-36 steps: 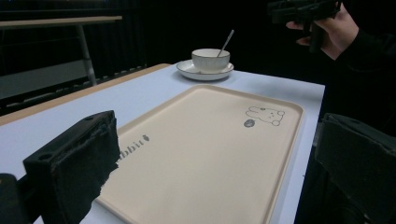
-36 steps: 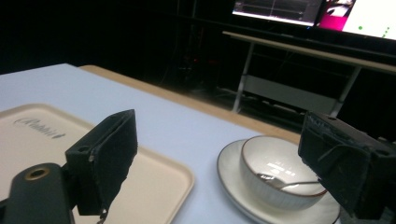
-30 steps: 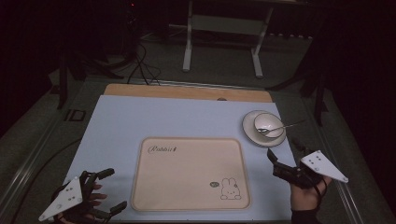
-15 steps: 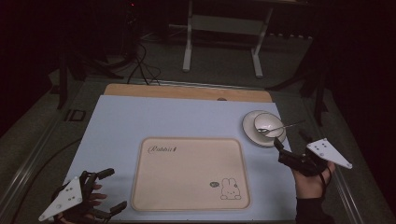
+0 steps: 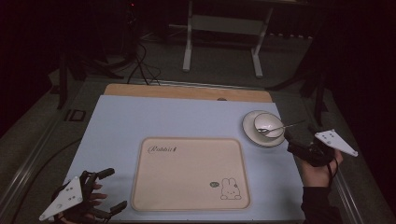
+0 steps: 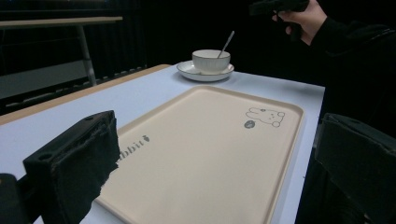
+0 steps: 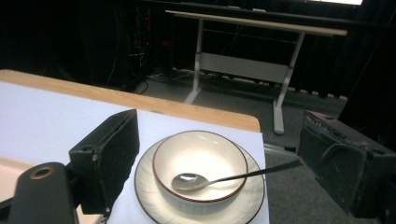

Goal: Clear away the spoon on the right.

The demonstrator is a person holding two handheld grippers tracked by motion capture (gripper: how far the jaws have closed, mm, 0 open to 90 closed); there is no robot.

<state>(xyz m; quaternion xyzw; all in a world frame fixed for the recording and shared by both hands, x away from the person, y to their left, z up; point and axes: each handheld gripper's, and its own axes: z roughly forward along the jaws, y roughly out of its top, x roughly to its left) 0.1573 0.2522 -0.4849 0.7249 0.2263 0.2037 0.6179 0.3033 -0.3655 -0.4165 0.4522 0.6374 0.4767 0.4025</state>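
A white bowl (image 7: pixel 201 164) sits in a white saucer (image 7: pixel 149 196) at the far right of the table (image 5: pixel 140 121), just beyond the right corner of the tray (image 5: pixel 187 172). Both pieces are glossy, round and edged with a thin dark rim line; the saucer seems faintly ribbed toward its edge, though the dim light makes that hard to confirm. A polished metal spoon (image 7: pixel 219 178) lies in the bowl, its oval scoop resting on the bottom and its slim handle leaning over the rim and out past the saucer toward the right table edge.

The right gripper (image 5: pixel 299 145) hovers just beside the saucer, close to the spoon handle's tip. In the right gripper view its black, blocky jaws stand wide apart with the bowl and saucer framed between them, touching nothing.

The tray is a flat, matte beige rectangle with rounded corners and a low raised lip, printed with a small rabbit drawing and cursive lettering. It lies on a smooth pale-blue sheet that covers the table, with a strip of bare wood along the far edge.

The left gripper (image 5: pixel 109 189) rests at the near left corner of the table, just beside the tray, its jaws spread wide and empty; their padding looks rough and worn.
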